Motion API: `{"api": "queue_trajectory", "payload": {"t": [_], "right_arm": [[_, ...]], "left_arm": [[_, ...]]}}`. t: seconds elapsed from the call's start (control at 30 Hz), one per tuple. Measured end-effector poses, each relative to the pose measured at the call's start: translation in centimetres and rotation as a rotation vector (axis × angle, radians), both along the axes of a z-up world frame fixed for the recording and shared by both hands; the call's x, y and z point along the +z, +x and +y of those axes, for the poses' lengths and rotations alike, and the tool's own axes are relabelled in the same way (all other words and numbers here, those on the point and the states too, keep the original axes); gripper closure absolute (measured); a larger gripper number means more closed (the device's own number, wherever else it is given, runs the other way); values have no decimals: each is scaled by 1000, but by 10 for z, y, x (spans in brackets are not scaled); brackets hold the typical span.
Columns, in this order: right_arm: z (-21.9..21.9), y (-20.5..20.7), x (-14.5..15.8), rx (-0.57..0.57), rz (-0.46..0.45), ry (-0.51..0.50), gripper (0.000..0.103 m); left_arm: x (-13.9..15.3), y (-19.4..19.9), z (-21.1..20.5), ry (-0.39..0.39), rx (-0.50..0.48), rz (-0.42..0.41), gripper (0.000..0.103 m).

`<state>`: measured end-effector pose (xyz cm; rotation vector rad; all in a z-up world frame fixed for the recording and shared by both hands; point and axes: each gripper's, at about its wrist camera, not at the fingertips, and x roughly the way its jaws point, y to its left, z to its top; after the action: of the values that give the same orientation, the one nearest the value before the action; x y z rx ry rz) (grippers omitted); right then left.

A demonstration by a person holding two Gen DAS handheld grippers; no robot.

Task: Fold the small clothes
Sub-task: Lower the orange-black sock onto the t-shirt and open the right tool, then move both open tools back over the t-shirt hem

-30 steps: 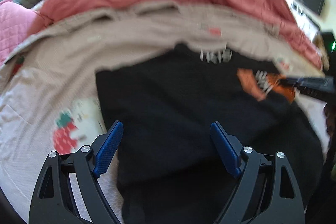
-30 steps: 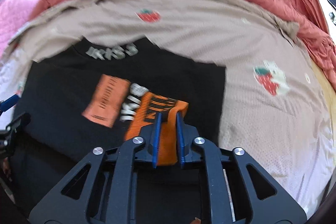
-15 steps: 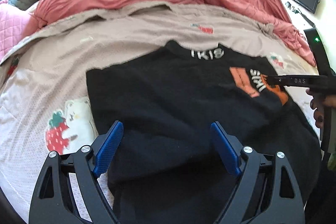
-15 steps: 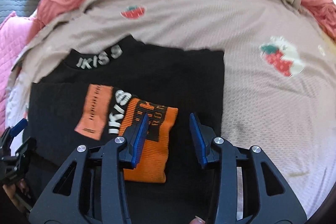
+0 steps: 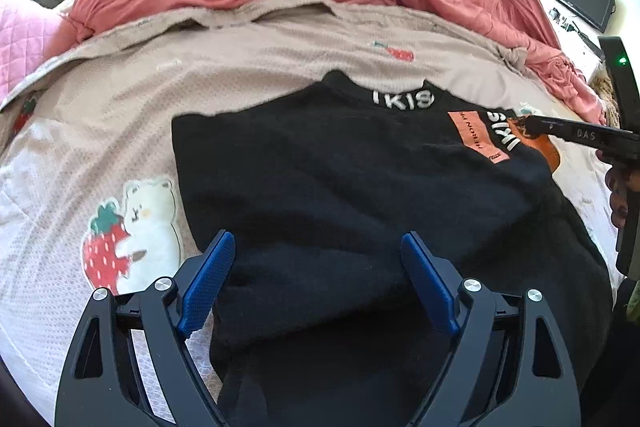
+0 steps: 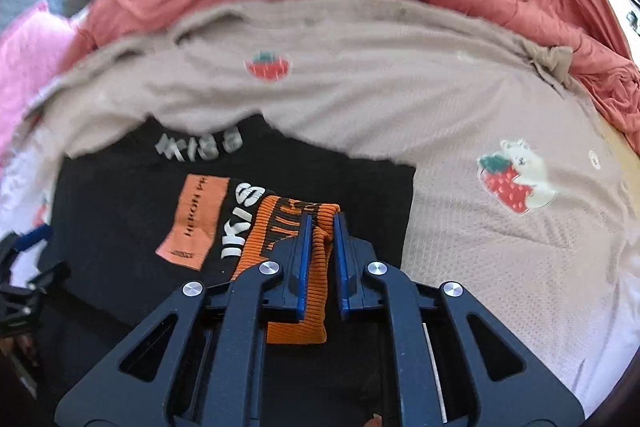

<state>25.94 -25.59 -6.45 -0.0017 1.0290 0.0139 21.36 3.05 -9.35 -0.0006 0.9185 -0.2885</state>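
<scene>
In our right wrist view, our right gripper [image 6: 320, 223] has just closed its jaws and now pinches the orange ribbed cuff [image 6: 296, 291] of the black sweater [image 6: 120, 211], the cuff's long axis running from 12 to 6 o'clock between the pads. Our left gripper [image 5: 318, 259] hovers with jaws wide apart over the sweater's body, near its hem, holding nothing. The collar reads "IKIS" at 12 o'clock, and an orange label [image 5: 478, 137] at 1 o'clock has print too small to read.
</scene>
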Motion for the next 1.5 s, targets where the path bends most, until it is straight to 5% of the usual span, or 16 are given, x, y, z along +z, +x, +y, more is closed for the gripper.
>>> {"api": "queue_trajectory", "payload": {"t": [0.17, 0.33, 0.57, 0.8, 1.07, 1.2, 1.5], "right_arm": [[10, -1, -30, 33, 57, -111, 94], [-1, -15, -10, -20, 16, -66, 80], [22, -48, 13, 112, -55, -25, 75], [39, -46, -28, 101, 97, -28, 73], [41, -47, -28, 74, 109, -12, 70], [39, -51, -19, 64, 106, 12, 46], [35, -74, 0, 79, 48, 39, 31]], "left_arm": [[-2, 0, -2, 24, -9, 8, 19], [2, 1, -2, 21, -1, 10, 19], [34, -11, -7, 2, -23, -56, 19], [-5, -2, -7, 50, -18, 114, 17], [-1, -3, 0, 19, -10, 114, 15], [7, -3, 5, -21, 2, 111, 15], [23, -8, 14, -34, 28, 84, 14]]}}
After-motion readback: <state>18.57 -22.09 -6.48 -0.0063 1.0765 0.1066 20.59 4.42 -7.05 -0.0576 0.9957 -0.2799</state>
